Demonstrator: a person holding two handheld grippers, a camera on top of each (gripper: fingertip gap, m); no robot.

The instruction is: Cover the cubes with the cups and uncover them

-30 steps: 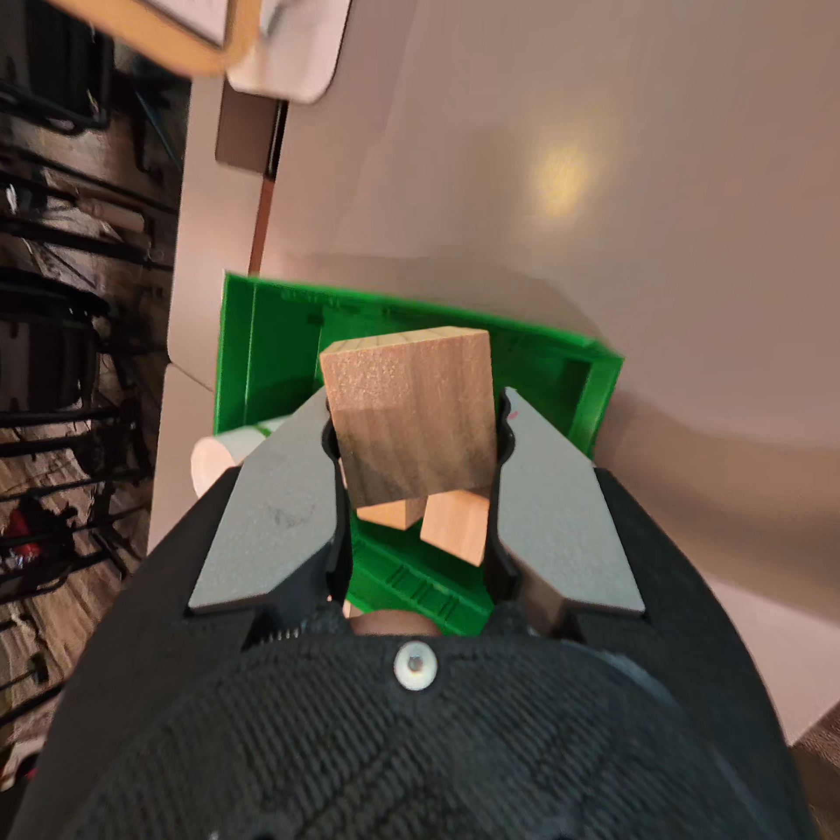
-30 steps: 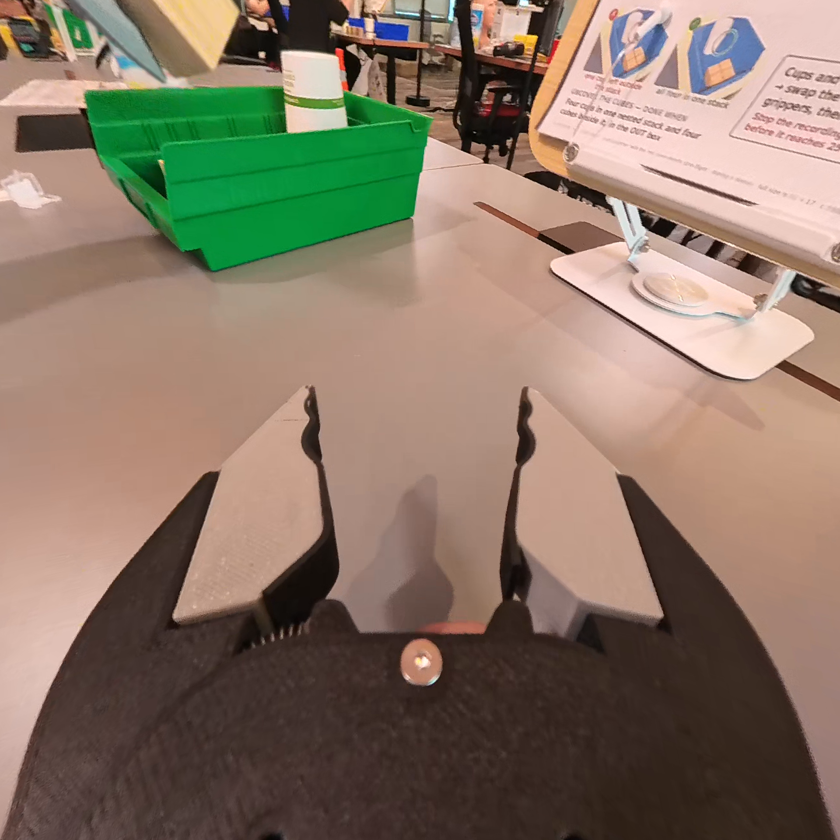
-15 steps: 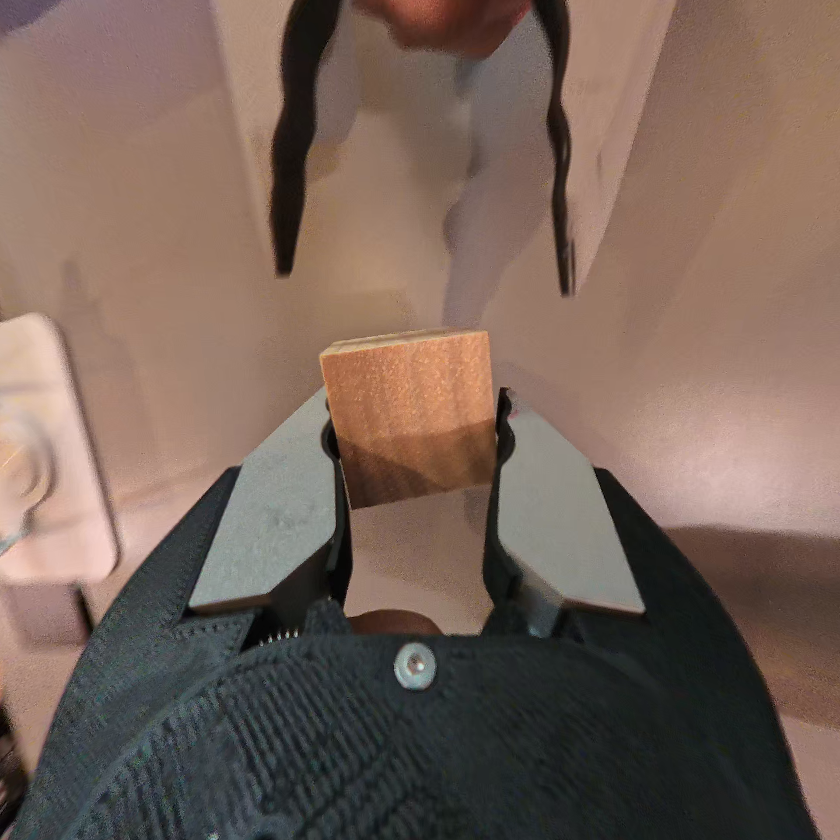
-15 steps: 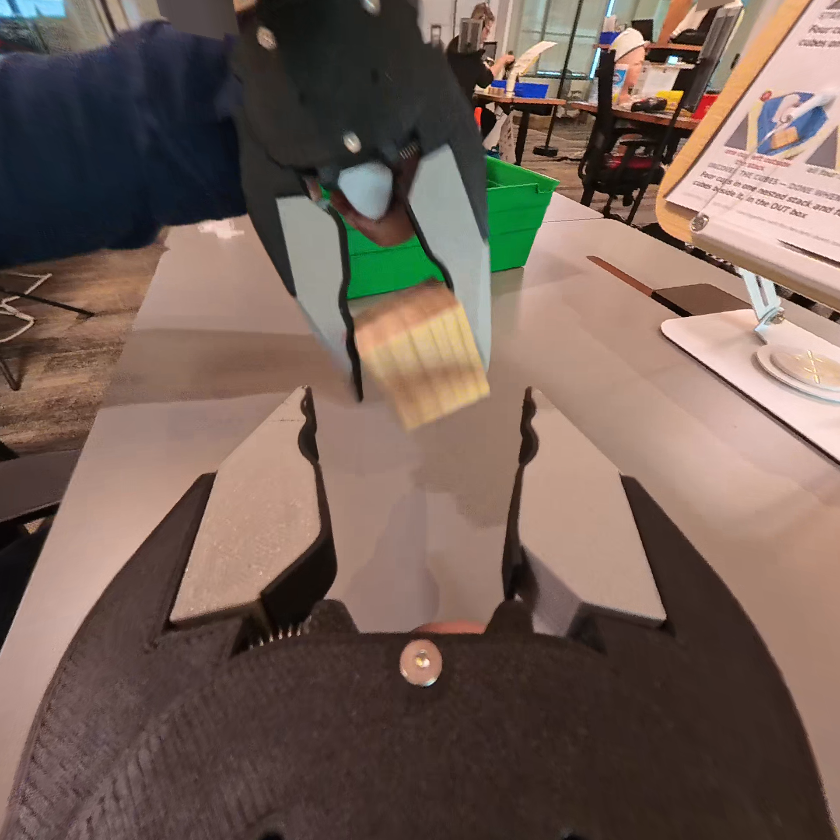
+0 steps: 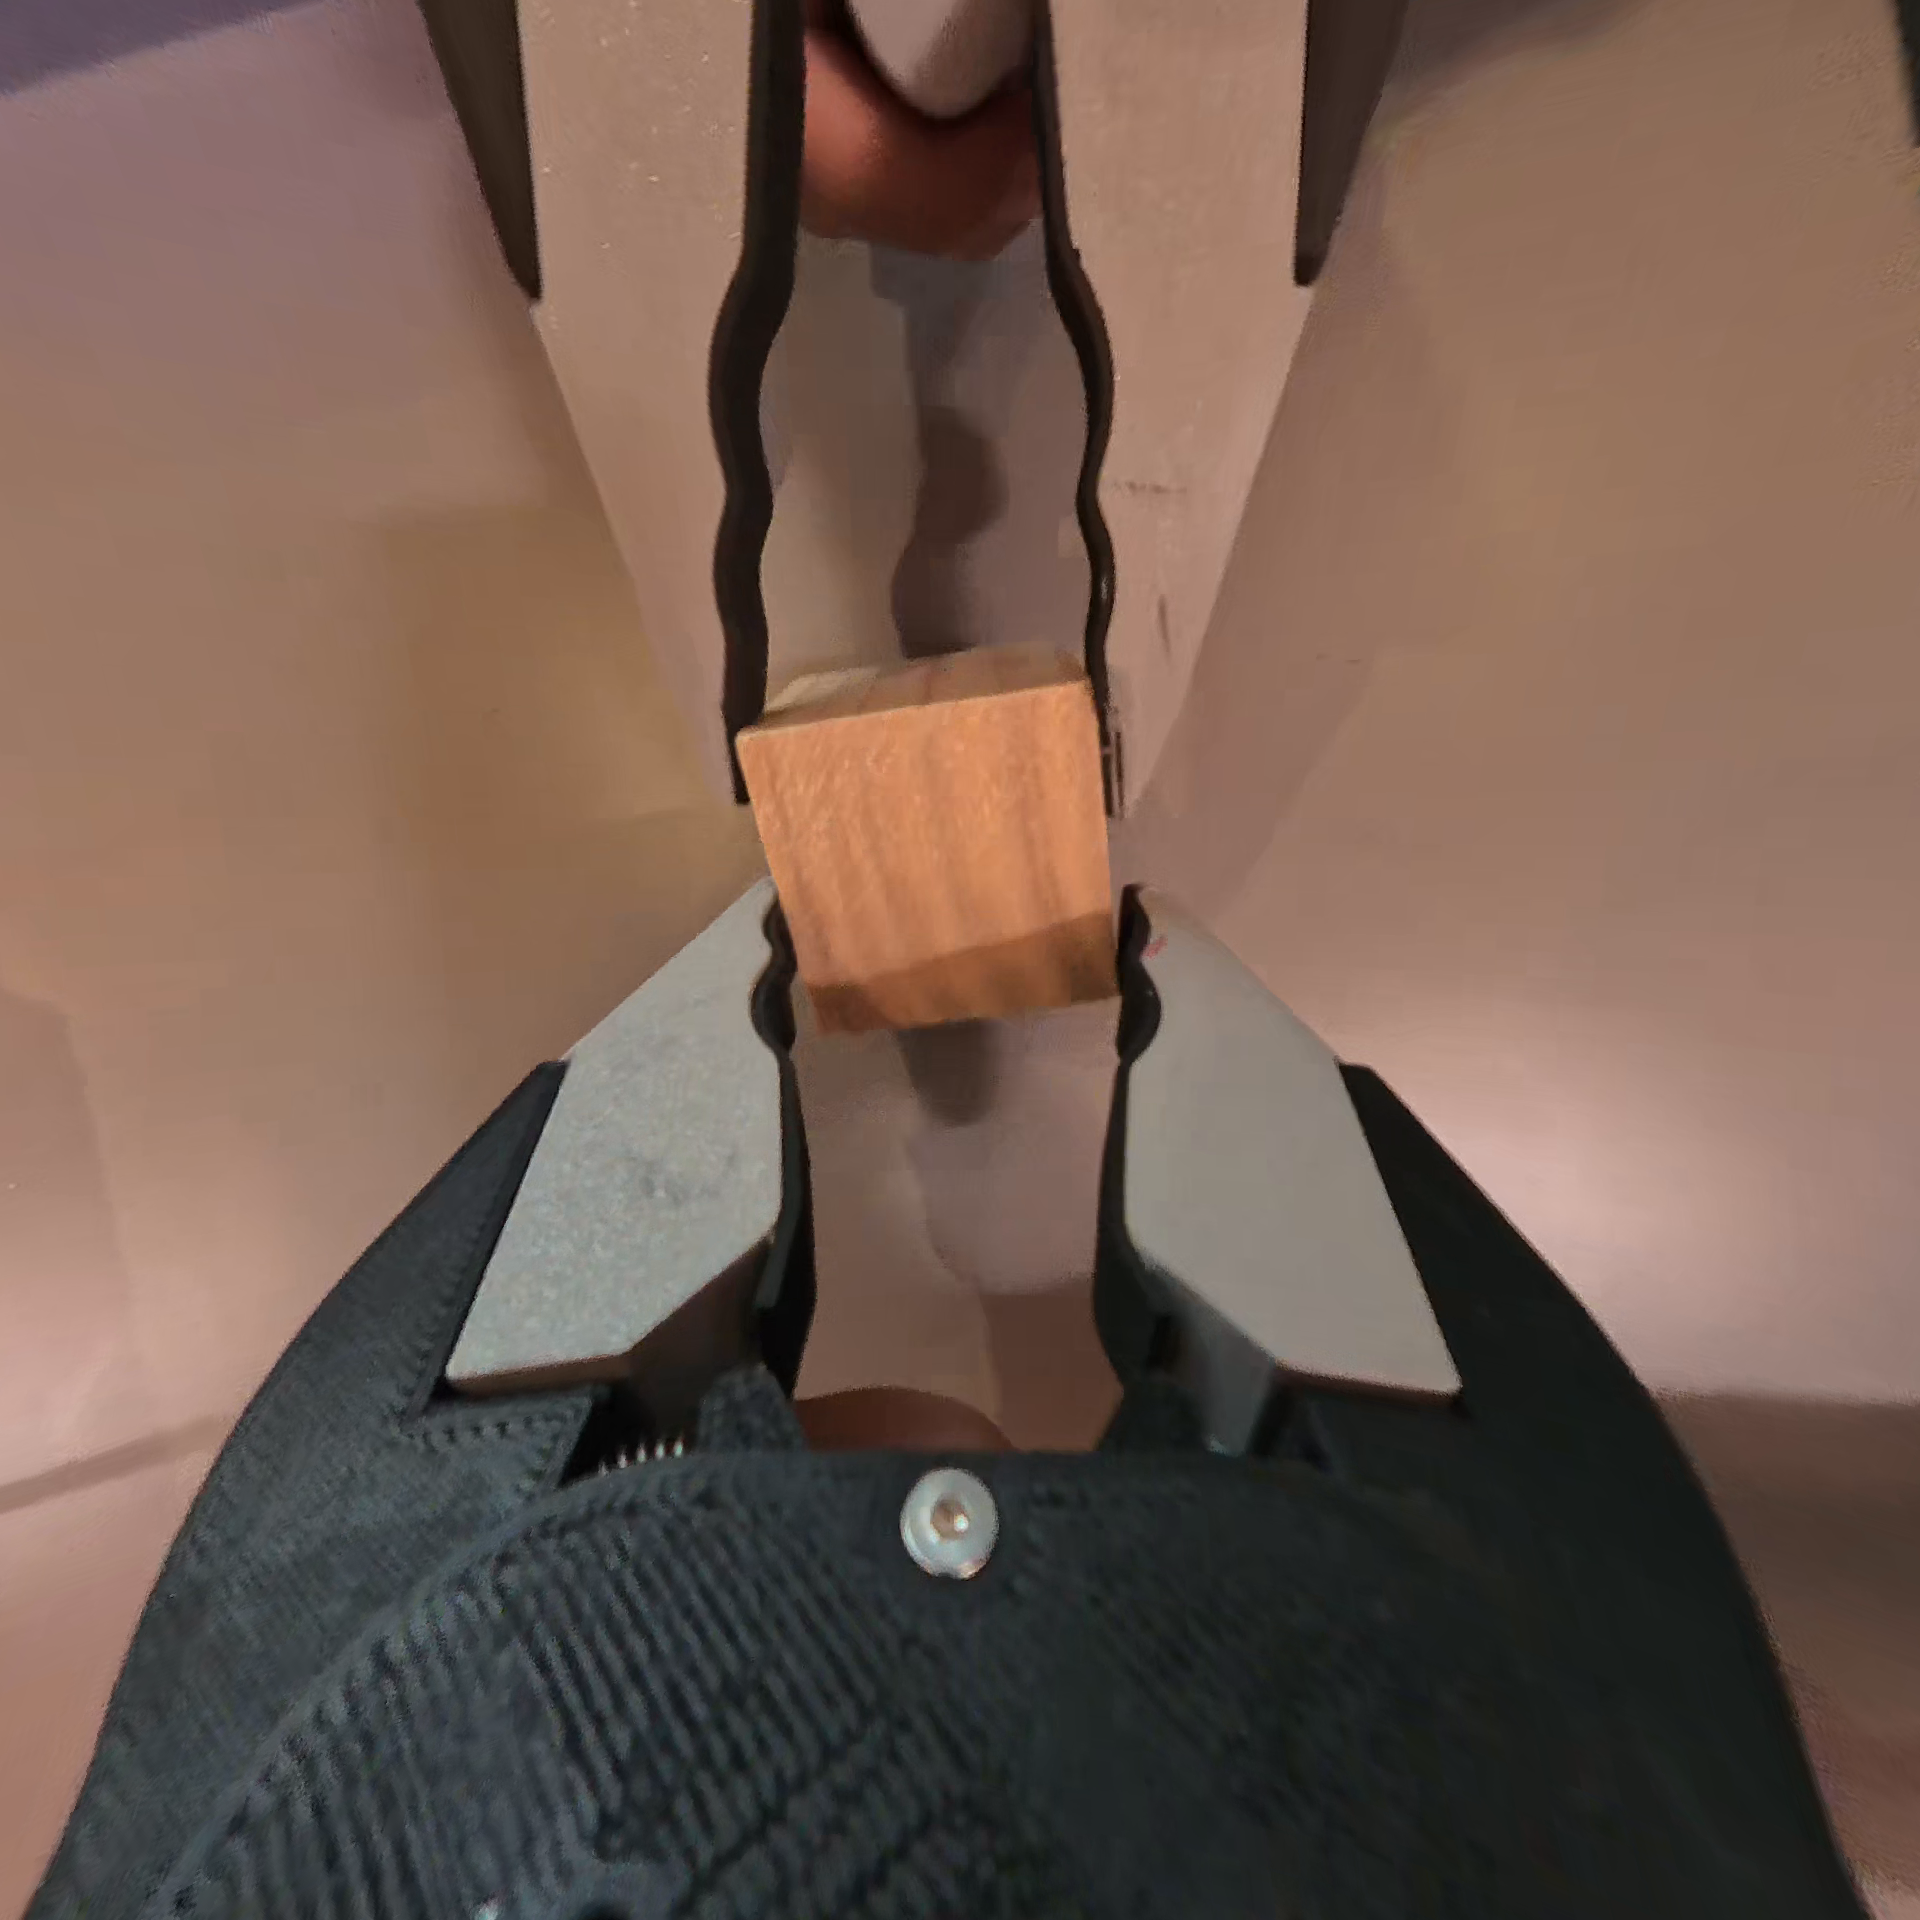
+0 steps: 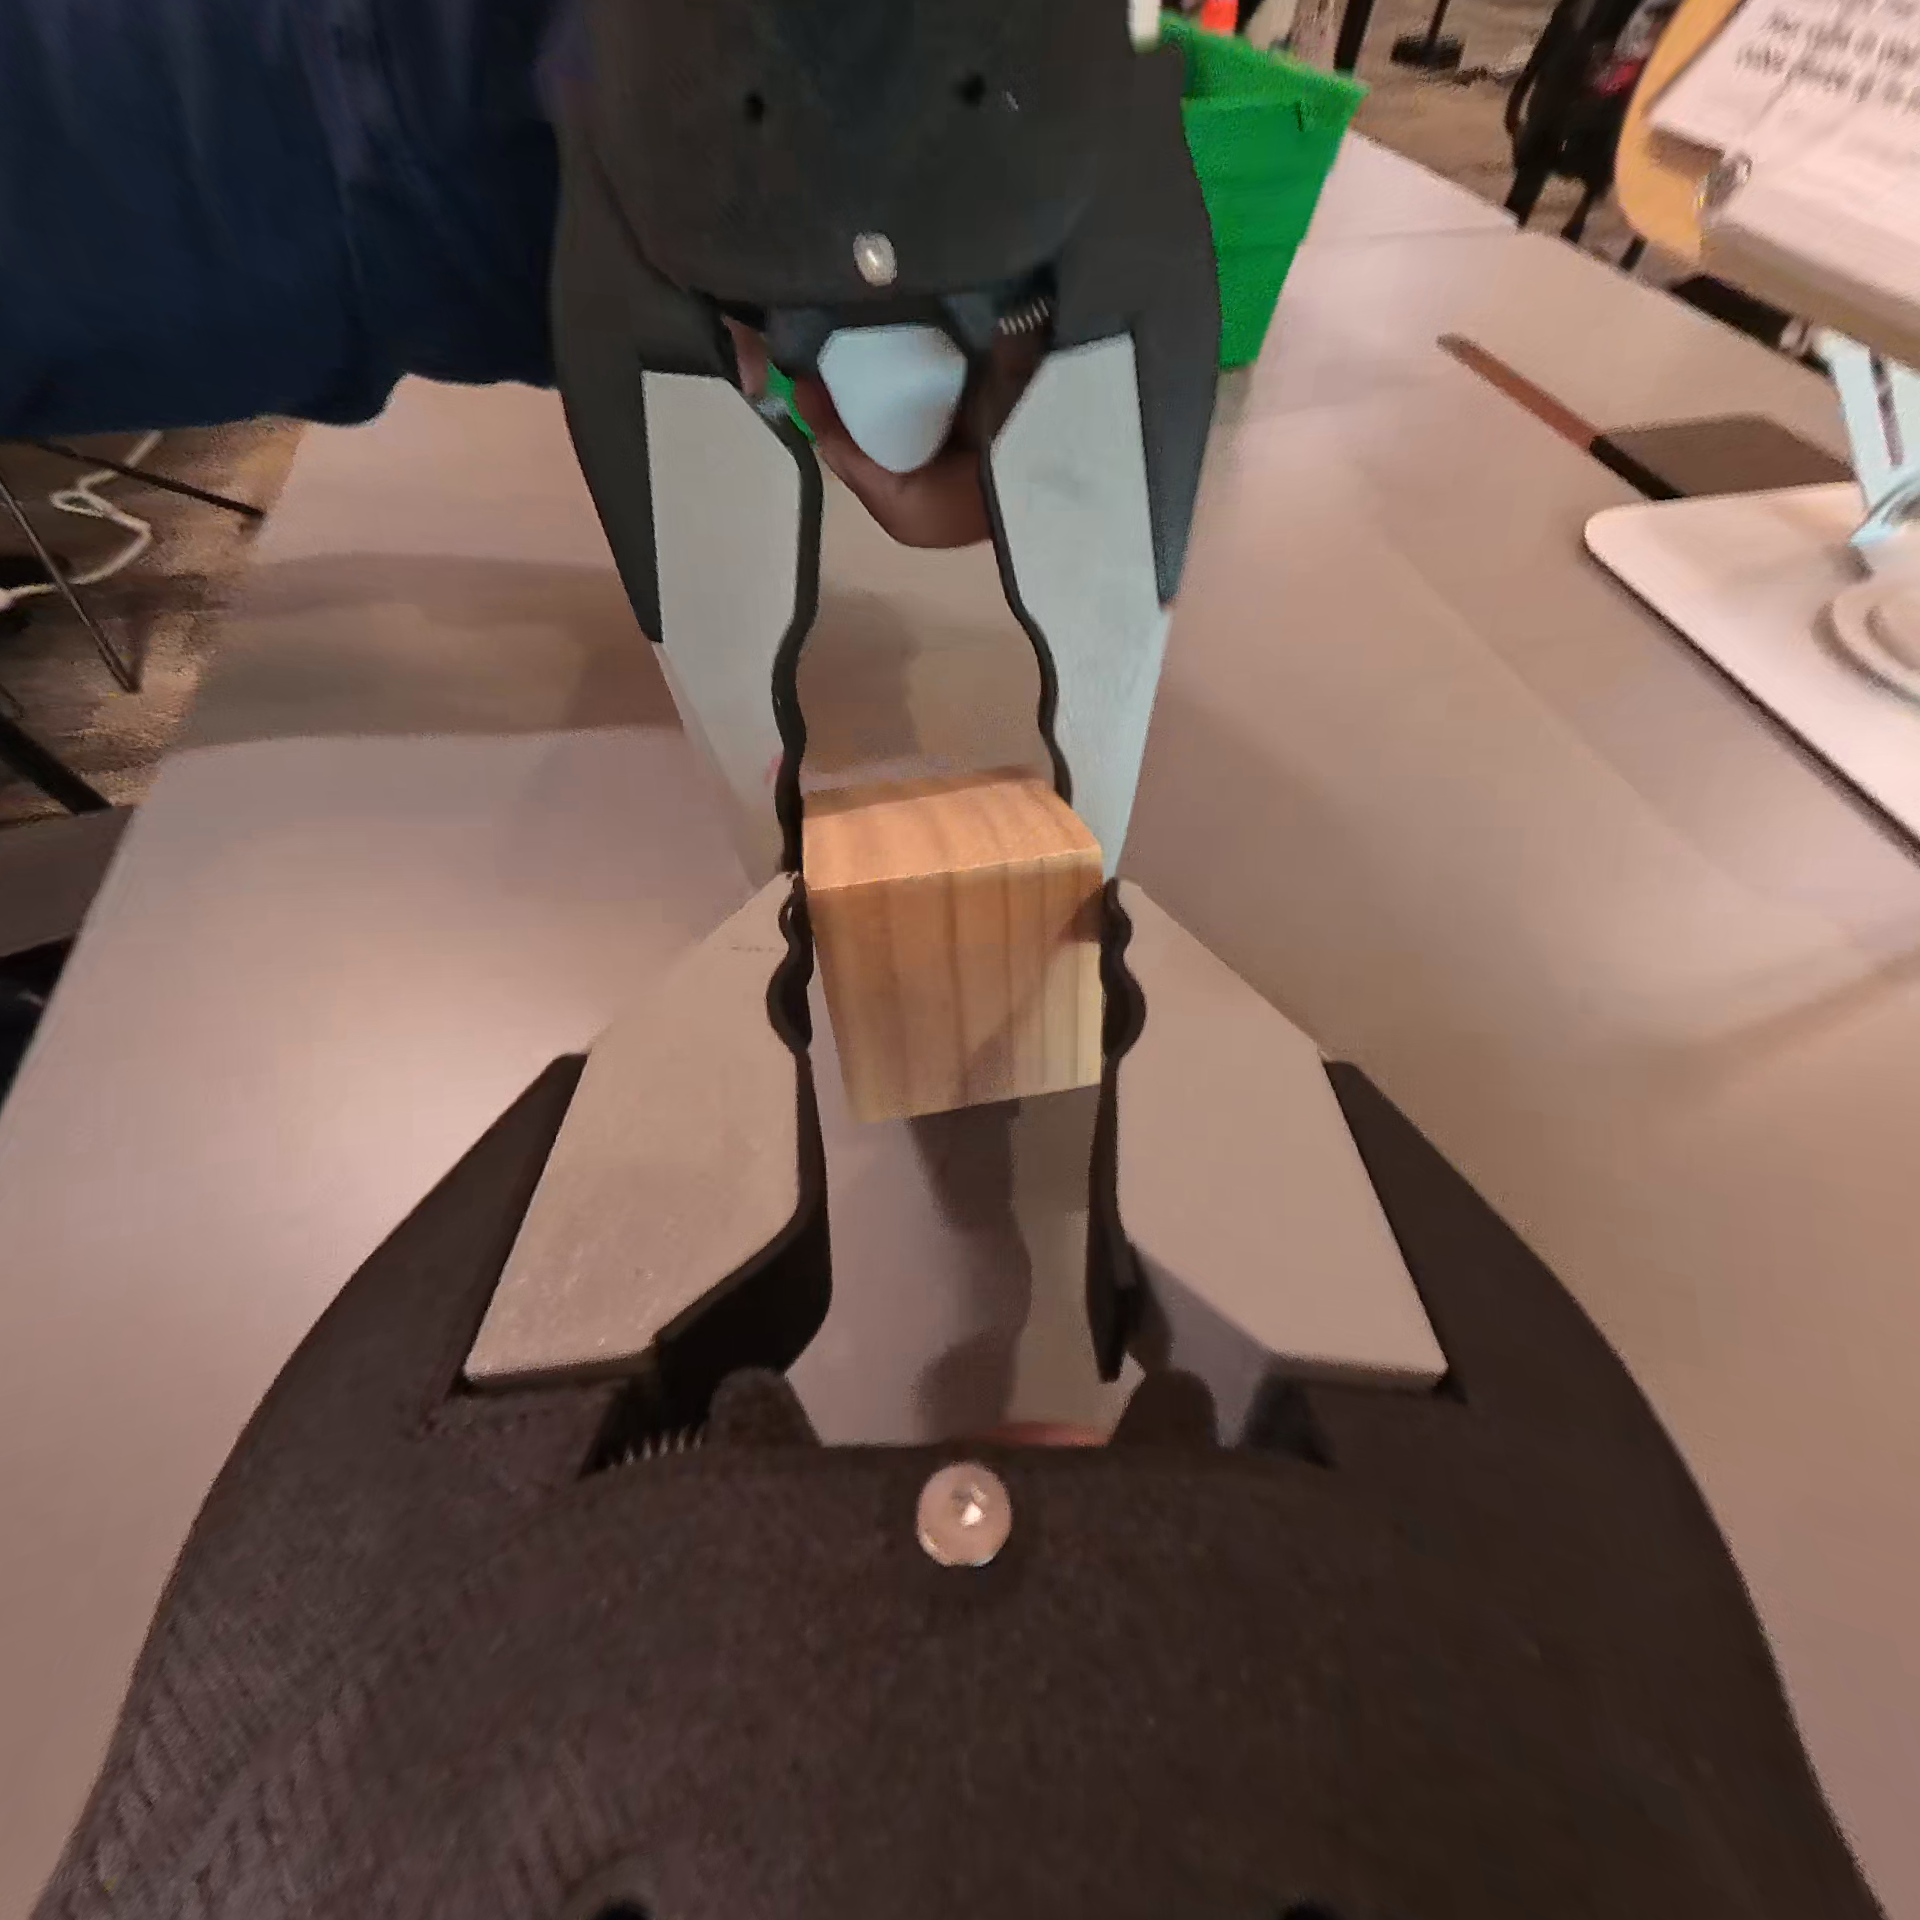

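Observation:
A wooden cube (image 5: 925,831) hangs in the air over the grey table (image 5: 312,727), between my two grippers, which face each other. My left gripper (image 5: 951,904) grips the cube's near end with only its fingertips; its left pad presses on the cube and the right pad is at its edge. My right gripper (image 6: 953,894) is shut on the same cube (image 6: 951,956), with both pads against its sides. Each gripper also shows in the other's view: the right one in the left wrist view (image 5: 925,795), the left one in the right wrist view (image 6: 930,831). No cups are in view.
A green bin (image 6: 1268,187) stands at the far side of the table (image 6: 416,935), behind the left gripper. A white stand base (image 6: 1745,623) with an instruction board (image 6: 1818,125) is at the right. A blue sleeve (image 6: 260,208) crosses the upper left.
The left gripper carried the cube from above the green bin to the right gripper. The right jaws, wide open before, closed on it. The cube now sits farther out at the left fingertips.

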